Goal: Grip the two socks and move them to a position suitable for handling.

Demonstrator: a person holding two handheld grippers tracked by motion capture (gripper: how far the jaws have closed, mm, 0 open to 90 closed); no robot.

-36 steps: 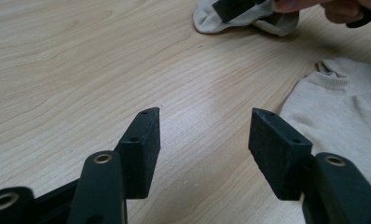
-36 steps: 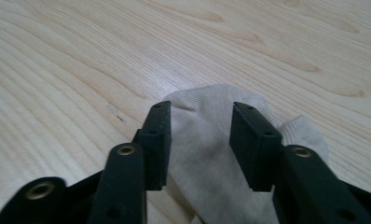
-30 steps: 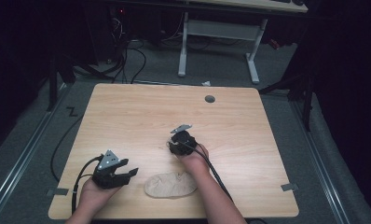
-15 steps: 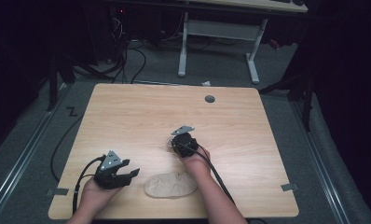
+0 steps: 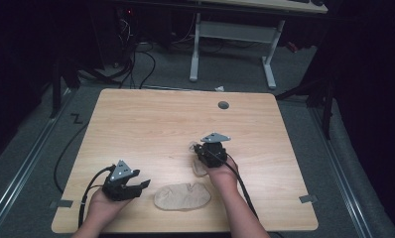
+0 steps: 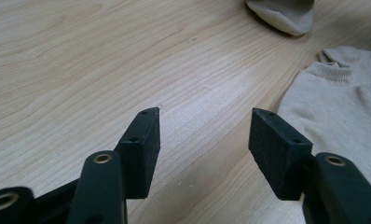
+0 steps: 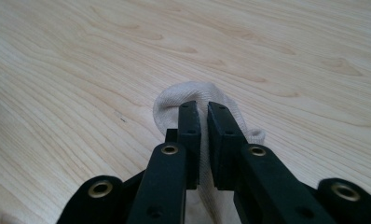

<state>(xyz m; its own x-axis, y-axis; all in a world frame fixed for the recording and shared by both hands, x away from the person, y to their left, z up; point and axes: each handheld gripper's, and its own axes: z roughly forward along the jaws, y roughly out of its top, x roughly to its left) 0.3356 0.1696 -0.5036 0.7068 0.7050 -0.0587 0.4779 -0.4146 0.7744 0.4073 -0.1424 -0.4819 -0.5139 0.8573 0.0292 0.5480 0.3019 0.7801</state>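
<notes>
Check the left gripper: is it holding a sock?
No, the left gripper is open over bare table, with a sock lying beside it.

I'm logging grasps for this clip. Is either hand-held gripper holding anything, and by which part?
The right hand-held gripper is shut on a sock, pinching a fold of its fabric. The left hand-held gripper is open, holding nothing.

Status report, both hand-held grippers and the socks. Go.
Left hand-held gripper open, empty, beside flat sock. Right hand-held gripper shut on second sock. Table otherwise bare, nothing obstructing.
</notes>
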